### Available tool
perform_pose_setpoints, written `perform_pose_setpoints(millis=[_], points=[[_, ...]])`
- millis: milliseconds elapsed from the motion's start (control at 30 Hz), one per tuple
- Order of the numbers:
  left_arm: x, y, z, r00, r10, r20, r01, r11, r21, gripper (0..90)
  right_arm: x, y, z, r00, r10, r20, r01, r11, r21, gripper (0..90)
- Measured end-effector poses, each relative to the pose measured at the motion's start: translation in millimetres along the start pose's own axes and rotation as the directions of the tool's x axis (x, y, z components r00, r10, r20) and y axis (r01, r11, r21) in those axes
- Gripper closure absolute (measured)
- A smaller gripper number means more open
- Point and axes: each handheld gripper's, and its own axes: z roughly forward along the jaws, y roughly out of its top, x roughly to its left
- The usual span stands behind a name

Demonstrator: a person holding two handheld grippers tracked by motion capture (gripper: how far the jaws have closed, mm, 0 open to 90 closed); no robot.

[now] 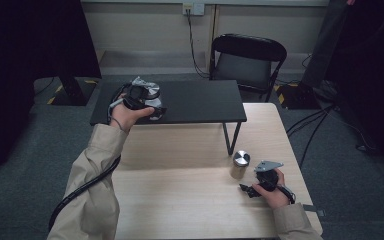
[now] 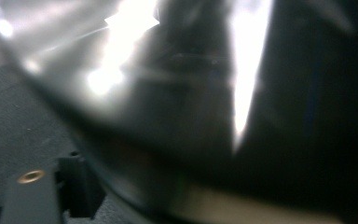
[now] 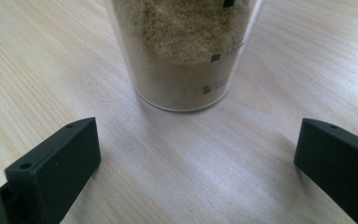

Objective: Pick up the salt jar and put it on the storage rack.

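Holding two grippers at a wooden table, one at a shiny wrapper, one before a jar

Sitting at the near edge of a pale wooden table [image 1: 180, 195], a person in a beige jacket held a gripper in each hand. The left gripper [image 1: 150, 106] reached out to a low black shelf [image 1: 200, 102] standing along the table's far edge, and met a crinkled silver wrapper [image 1: 147, 89] lying near that shelf's left end. From the left gripper view the shiny wrapper [image 2: 121, 70] sat blurred and very close to the lens, and one black jaw showed at the lower left corner. Whether the jaws gripped the wrapper could not be told.

The right gripper [image 1: 247, 190] rested low near the table's right edge, close to the near right corner. Its jaws stood wide apart with bare wood between them. Just beyond them stood a clear jar [image 3: 186, 56] of sandy brown powder, upright and untouched. From the high view the jar [image 1: 240, 164] carried a round silver lid and stood near the table's right edge, just in front of the shelf's right leg.
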Motion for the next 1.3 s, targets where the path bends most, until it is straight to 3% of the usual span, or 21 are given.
perform_pose_setpoints(millis=[233, 900, 1300], points=[[-6.6, -3.0, -8.2, 0.9999, 0.0, -0.012, 0.0, 1.0, -0.005, 0.8, 0.0, 0.0, 0.0, 1.0, 0.0, 0.0, 0.0, 1.0, 0.0, 0.0], [-23.2, -32.1, -36.6, 0.9964, 0.082, -0.019, -0.082, 0.9966, -0.008, 0.7, 0.0, 0.4, -0.2, 1.0, 0.002, -0.001, -0.002, 1.0, 0.003, 0.0], [-31.4, -64.2, -45.4, 0.9945, 0.105, 0.006, -0.105, 0.9943, -0.017, 1.0, 0.1, 0.4, -0.2, 1.0, 0.002, -0.001, -0.002, 1.0, 0.003, 0.0]])
